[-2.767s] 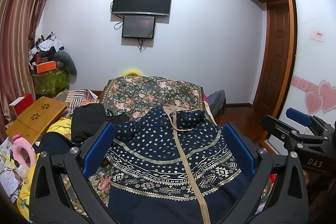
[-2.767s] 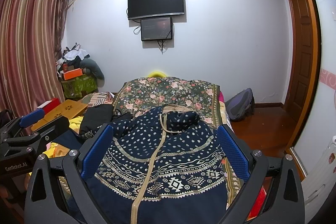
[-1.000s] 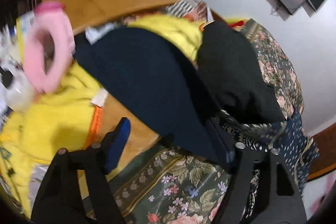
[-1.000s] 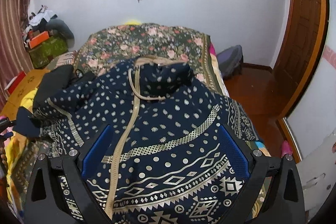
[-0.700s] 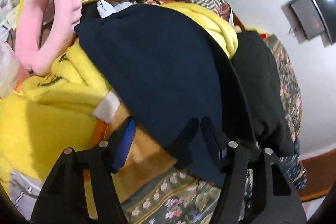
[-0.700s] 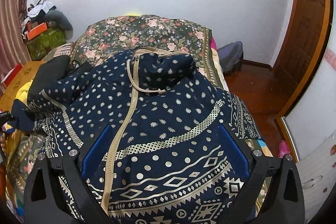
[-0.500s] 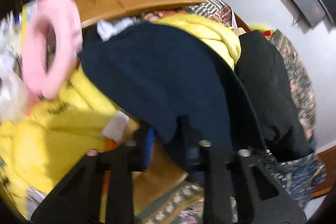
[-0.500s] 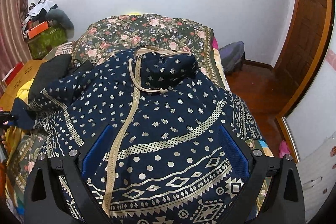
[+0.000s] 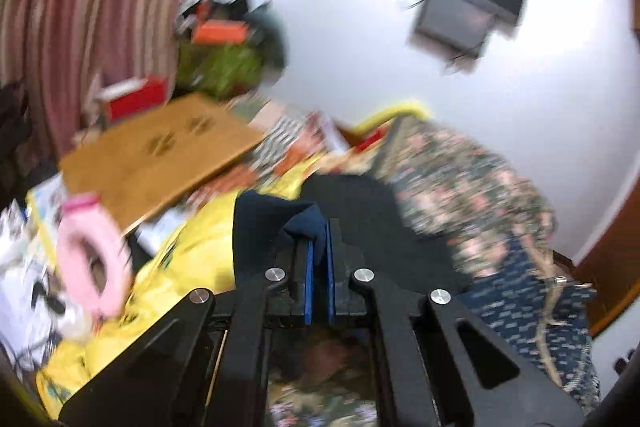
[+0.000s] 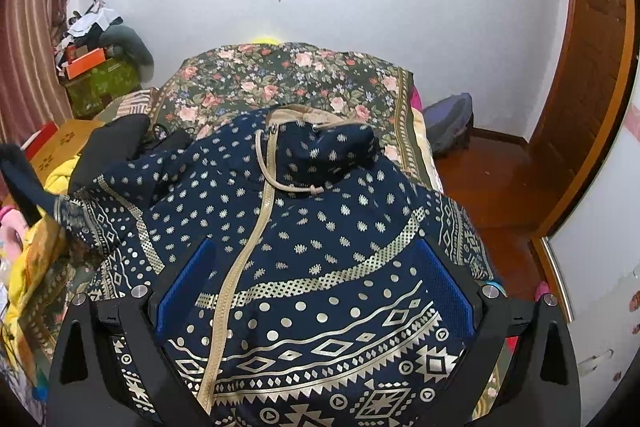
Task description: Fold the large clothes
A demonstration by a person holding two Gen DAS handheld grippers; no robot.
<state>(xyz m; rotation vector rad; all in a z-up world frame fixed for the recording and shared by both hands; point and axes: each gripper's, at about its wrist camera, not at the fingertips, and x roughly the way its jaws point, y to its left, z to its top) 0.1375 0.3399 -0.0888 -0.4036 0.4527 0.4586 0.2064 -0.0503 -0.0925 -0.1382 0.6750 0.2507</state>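
Observation:
A navy hooded jacket [image 10: 320, 227] with gold dots and geometric bands lies front up on the flowered bedspread [image 10: 296, 75]; its tan zipper [image 10: 244, 247] runs down the middle. My left gripper [image 9: 318, 239] is shut on the plain navy cuff [image 9: 304, 223] of the jacket's left sleeve and holds it raised; the lifted sleeve shows at the left of the right wrist view [image 10: 80, 215]. My right gripper [image 10: 312, 283] is open and hovers above the jacket's lower front, touching nothing.
A black garment [image 10: 112, 147] and yellow clothes [image 9: 192, 259] lie left of the jacket. A wooden lap desk [image 9: 160, 155] and a pink ring [image 9: 92, 251] sit further left. A wooden door [image 10: 592, 67] and bare floor [image 10: 492, 183] are on the right.
My left gripper has closed on the navy sleeve cuff and lifted it, tilting up toward the wall. My right gripper has stayed open over the jacket, barely moving.

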